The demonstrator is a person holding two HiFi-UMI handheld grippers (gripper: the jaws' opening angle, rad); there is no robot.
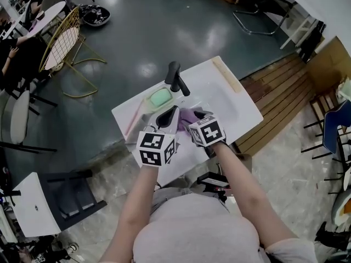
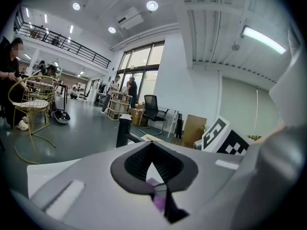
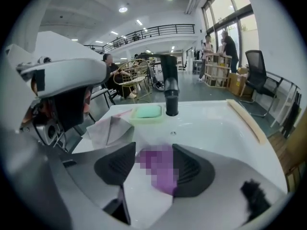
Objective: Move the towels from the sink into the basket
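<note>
The purple towel (image 3: 163, 176) lies in the sink (image 3: 216, 123) at 6 o'clock from the tap (image 3: 169, 85), between the wide-apart right tongs (image 3: 153, 151), so push down, squeeze tight, and keep the closed left tongs (image 2: 152, 145) clear.

A lofty workspace hall: mezzanine balcony (image 2: 67, 47), office chair (image 2: 152, 108), freestanding sink (image 1: 219, 86), polished floor (image 1: 164, 32).

Bright, even indoor light falls from round white ceiling lamps (image 2: 152, 5), a long tube lamp (image 2: 261, 38) and tall glass windows (image 2: 141, 63); the glossy grey floor (image 1: 148, 37) shows pale glare patches. Both gripper views bulge, with black corners; the purple cloth towel (image 3: 160, 174) looks pixelated there.
</note>
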